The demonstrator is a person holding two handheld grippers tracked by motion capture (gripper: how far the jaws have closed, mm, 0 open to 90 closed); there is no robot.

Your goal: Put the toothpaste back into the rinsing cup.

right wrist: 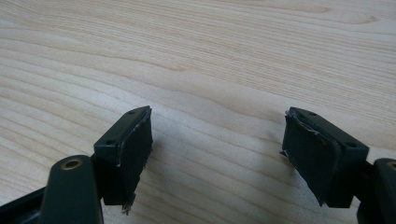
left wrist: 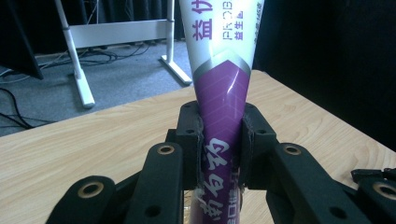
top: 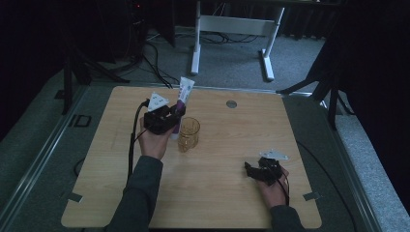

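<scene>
Left gripper clamps the purple toothpaste tube upright just beside the amber glass; right gripper gapes wide, well right of it.

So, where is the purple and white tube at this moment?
In the high view the tube stands left of centre, clamped in the left gripper, just behind the amber glass.

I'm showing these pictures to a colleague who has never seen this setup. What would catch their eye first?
Most striking is the purple and white tube, clamped upright between the jaws of the left gripper over the left half of the wooden table. Right beside it stands an amber glass cup. The right gripper rests low near the table's right front with its jaws wide apart, holding nothing.
</scene>
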